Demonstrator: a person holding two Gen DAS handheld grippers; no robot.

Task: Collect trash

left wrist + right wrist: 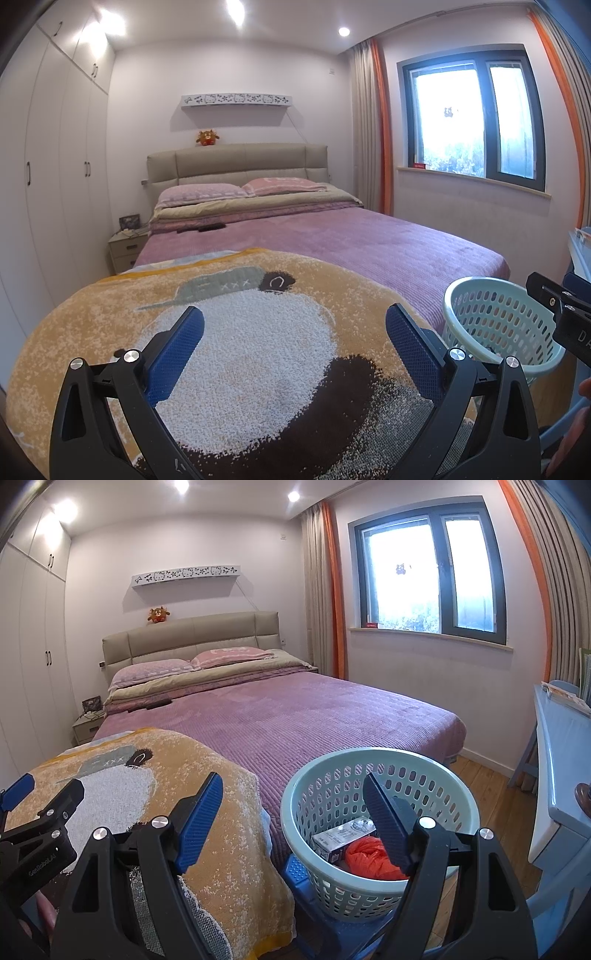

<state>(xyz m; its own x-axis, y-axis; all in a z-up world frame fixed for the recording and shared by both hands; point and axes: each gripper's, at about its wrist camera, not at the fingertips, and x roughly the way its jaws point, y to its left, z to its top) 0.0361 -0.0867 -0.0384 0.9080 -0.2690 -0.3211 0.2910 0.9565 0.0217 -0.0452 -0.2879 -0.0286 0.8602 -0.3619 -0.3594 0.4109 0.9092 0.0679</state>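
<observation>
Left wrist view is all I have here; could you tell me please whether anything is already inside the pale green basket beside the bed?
Observer: Yes. The right wrist view looks into the basket and shows a crumpled orange bag.
Operator: Thank you. Is that all?
Observer: No, a small printed carton lies beside the bag.
Operator: What is the basket standing on?
Observer: On a blue stool by the corner of the bed.
Operator: And the right tool?
Observer: The right tool is open, holding nothing.
</observation>
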